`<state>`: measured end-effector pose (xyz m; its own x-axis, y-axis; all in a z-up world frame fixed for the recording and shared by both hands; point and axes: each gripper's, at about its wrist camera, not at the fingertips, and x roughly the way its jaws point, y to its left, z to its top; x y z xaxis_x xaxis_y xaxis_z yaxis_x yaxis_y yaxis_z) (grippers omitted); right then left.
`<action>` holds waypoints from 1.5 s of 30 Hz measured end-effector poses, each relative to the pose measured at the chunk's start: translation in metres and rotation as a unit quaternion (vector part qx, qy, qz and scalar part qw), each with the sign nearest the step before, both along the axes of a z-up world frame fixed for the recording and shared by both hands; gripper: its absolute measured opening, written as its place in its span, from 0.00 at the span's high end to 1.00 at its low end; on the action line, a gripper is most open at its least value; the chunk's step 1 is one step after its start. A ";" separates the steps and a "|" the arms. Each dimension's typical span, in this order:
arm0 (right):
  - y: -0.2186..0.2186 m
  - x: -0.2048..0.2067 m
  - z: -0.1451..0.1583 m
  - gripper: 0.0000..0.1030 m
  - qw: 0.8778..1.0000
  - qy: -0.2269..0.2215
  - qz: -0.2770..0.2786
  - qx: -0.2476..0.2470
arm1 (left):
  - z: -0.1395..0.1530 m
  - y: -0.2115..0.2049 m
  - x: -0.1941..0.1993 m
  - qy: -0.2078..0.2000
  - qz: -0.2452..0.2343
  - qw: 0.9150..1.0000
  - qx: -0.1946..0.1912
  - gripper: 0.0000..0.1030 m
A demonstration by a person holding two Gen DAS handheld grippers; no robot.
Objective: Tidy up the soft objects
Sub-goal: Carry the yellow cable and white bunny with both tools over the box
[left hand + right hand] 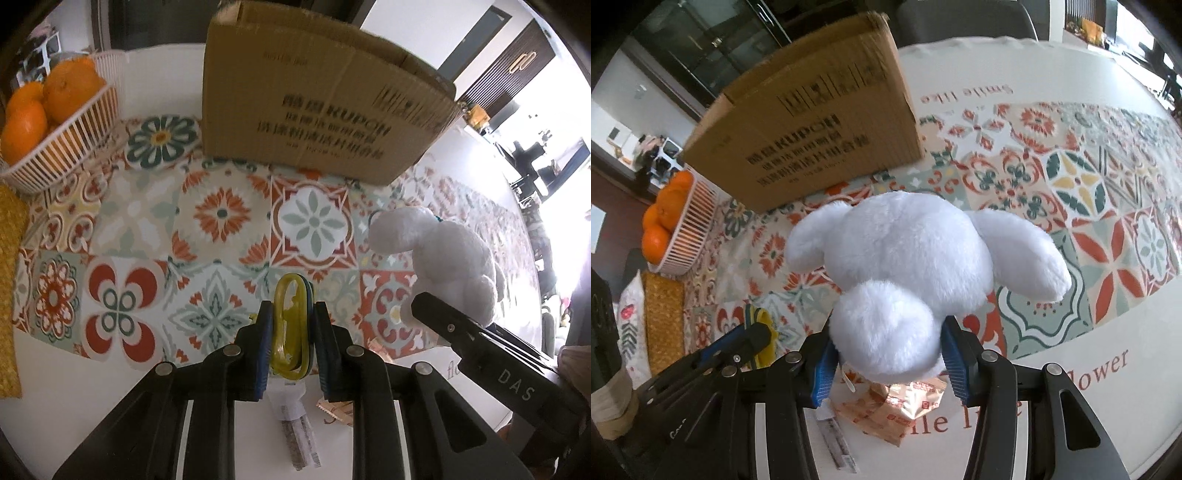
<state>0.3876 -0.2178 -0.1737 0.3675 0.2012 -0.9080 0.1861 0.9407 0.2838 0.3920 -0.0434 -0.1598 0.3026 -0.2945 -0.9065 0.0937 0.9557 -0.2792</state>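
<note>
Left claw (pixel 290 325) clenched on a yellow-blue item (pixel 290 328); right claw (pixel 888 354) grips the white plush (pixel 905 273), both lifted clear of the counter (pixel 1071 387), presumably for loading. Beyond: open carton (pixel 314 110), likely destination.

Both handheld grippers share one build: the left gripper (pixel 291 332) and right gripper (pixel 888 354) have matte black angular linkage arms joined by round silver pivot pins, with ribbed blue pads (pixel 822 373) lining the fingers. At lower right of the left view, white "DAS" lettering marks a black finger.
</note>
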 end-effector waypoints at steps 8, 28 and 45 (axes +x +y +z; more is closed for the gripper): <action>0.003 0.004 0.032 0.50 0.999 -0.043 0.009 0.001 | 0.030 -0.006 0.009 -0.035 0.000 0.999 -0.016 0.79; 0.006 0.017 0.098 0.50 0.992 -0.127 0.021 0.009 | 0.102 -0.005 0.022 -0.128 -0.010 0.992 -0.019 0.79; 0.008 0.044 0.136 0.50 0.984 -0.177 0.034 0.006 | 0.141 -0.006 0.048 -0.177 -0.012 0.984 -0.018 0.79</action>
<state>0.4317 -0.2099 -0.0374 0.6451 0.2471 -0.7231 0.0102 0.9434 0.3315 0.4396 -0.0489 -0.0189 0.5906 -0.3353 -0.7340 0.2138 0.9421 -0.2584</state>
